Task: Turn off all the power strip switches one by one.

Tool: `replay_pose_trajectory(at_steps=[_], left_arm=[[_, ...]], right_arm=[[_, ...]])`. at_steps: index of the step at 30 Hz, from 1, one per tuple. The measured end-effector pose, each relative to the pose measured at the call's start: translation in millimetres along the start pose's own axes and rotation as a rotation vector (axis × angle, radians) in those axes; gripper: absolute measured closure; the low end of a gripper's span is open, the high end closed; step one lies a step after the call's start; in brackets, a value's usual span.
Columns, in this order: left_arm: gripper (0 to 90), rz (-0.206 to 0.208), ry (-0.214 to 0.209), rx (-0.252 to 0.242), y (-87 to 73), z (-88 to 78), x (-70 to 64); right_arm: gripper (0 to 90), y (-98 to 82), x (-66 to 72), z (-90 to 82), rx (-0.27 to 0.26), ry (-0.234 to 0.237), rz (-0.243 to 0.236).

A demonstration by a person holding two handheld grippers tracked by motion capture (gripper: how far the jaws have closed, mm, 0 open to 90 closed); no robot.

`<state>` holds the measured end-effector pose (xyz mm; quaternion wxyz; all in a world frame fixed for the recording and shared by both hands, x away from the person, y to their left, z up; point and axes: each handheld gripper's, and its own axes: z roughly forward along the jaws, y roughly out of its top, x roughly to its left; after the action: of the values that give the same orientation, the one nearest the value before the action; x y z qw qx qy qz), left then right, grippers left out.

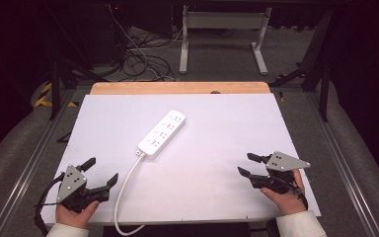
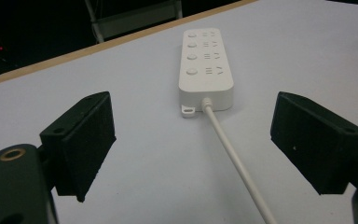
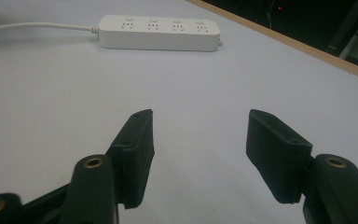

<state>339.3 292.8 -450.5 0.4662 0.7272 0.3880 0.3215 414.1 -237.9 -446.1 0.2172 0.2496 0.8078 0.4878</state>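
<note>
Both hands are sitting at the near edge of the white table (image 1: 217, 197): left gripper (image 1: 102, 171) gaping wide, right gripper (image 1: 247, 164) spread too, both empty. Between them, plenty of bare surface. Mid-table, the power strip (image 1: 162, 134) is lying diagonally, its cord (image 1: 123, 192) trailing over the near edge.
</note>
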Motion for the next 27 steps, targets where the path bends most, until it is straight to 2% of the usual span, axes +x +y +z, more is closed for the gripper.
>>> replay_pose_trajectory(at_steps=[7, 8, 15, 17, 23, 27], left_arm=[[14.5, 0.004, 0.008, 0.004, 1.4, 1.1, 0.9], [14.5, -0.005, 0.009, 0.005, 1.7, 1.2, 0.7], [14.6, -0.009, 0.0, 0.014, 8.3, 4.4, 1.8], [16.7, -0.017, -0.009, 0.015, 9.5, 5.3, 1.5], [27.2, -0.001, 0.0, 0.01, 20.2, 7.4, 4.0], [27.4, -0.013, 0.005, 0.001, 28.0, 10.5, 5.4]], right_arm=[[42.1, 0.1, 0.3, 0.0, 0.001, -0.002, -0.001], [42.0, 0.0, 0.2, 0.2, 0.001, -0.002, -0.002], [42.0, -0.3, 0.2, 1.5, 0.006, -0.002, -0.002], [42.0, -0.3, 0.4, 1.8, 0.007, 0.001, -0.002], [42.0, -0.2, 1.4, 2.6, 0.008, 0.005, -0.001], [42.0, -0.2, 1.8, 3.1, 0.012, 0.007, -0.005]])
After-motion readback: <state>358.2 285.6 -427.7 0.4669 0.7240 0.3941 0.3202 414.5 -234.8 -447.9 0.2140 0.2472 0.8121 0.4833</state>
